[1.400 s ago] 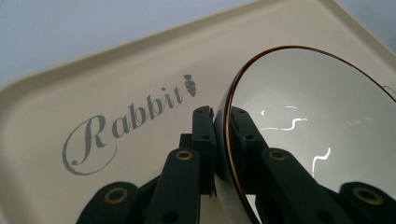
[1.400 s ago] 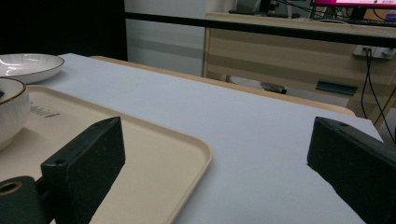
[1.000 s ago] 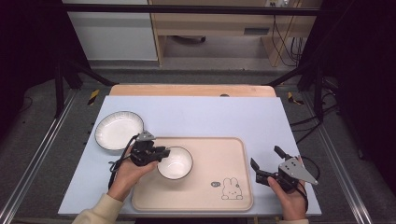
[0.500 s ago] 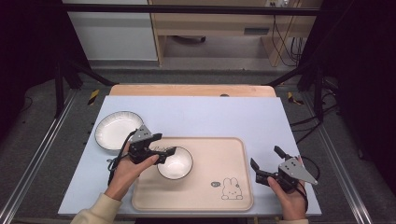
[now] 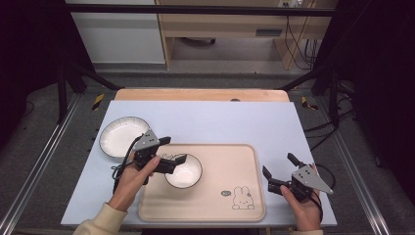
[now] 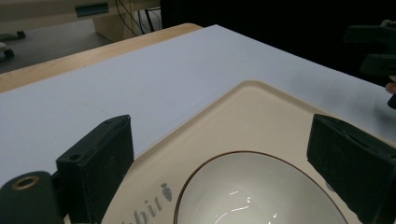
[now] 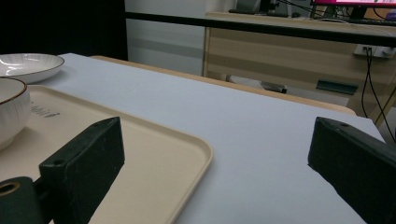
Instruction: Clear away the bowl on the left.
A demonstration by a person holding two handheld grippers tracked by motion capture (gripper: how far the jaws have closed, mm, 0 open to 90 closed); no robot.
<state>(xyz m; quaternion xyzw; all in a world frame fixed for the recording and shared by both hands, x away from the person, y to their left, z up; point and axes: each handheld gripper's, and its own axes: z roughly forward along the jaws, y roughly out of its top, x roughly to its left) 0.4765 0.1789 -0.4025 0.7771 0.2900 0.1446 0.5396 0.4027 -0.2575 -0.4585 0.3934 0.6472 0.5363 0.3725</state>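
plainly sat on the left part of the beige tray (image 5: 244, 196), the small white bowl (image 5: 184, 171) with its thin dark rim; looked glazed and ceramic, so judged stiff, fairly light, slick to the pad and liable to chip if knocked or dropped; best taken by the rim wall, one pad inside and one outside, near the edge facing the left hand; seen from the left gripper view as a bowl (image 6: 254, 196) lying low between the two black jaws, jaws spread wide with nothing held, neither pad clearly touching the rim; hovered just at the bowl's near-left edge, the left gripper (image 5: 172, 155), angled to the right across the tray's corner, the left hand (image 5: 139, 171) behind it with the forearm coming up from the bottom edge; rested well apart on the pale blue table (image 5: 215, 122) right of the tray, the right gripper (image 5: 278, 171), jaws likewise wide and empty, pointed left-forward; stood off the tray at the far left, a wider white plate (image 5: 122, 136), just behind the left gripper.
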